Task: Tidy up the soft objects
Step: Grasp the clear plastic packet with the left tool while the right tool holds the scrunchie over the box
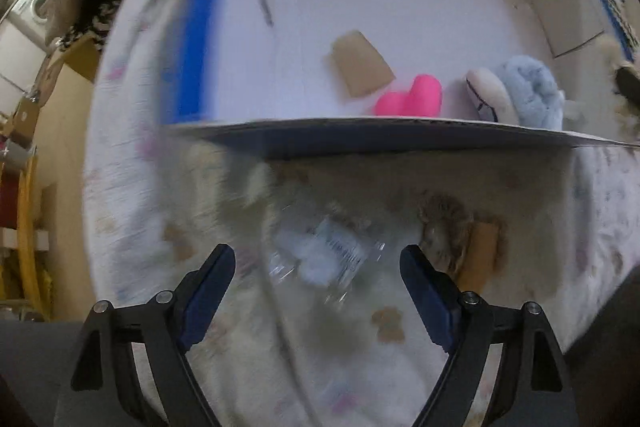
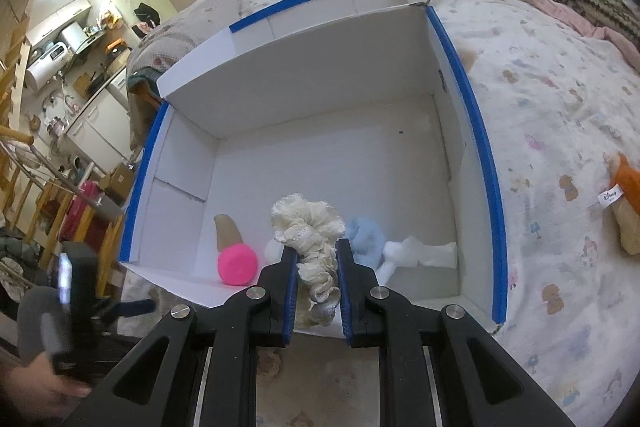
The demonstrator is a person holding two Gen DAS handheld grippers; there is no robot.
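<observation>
Cream ruffled scrunchie (image 2: 316,247) pinched in right gripper (image 2: 318,267) over white box (image 2: 320,99), prob. to drop w/ other softies; left gripper (image 1: 318,267) gapes wide, empty, above plastic-wrapped item (image 1: 328,255) on bed.

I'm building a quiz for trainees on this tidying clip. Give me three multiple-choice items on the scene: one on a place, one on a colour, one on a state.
1. Where does the pink ice-cream toy lie?
A. on the bedspread
B. inside the white box
C. in the left hand-held gripper

2. What colour is the tape on the box's rims?
A. red
B. green
C. blue

3. How is the right hand-held gripper?
A. shut on the cream scrunchie
B. open and empty
C. shut on the orange plush

Answers: 1 B, it rests on the box floor; 2 C, blue strips edge the walls; 3 A, both pads press the scrunchie.
</observation>
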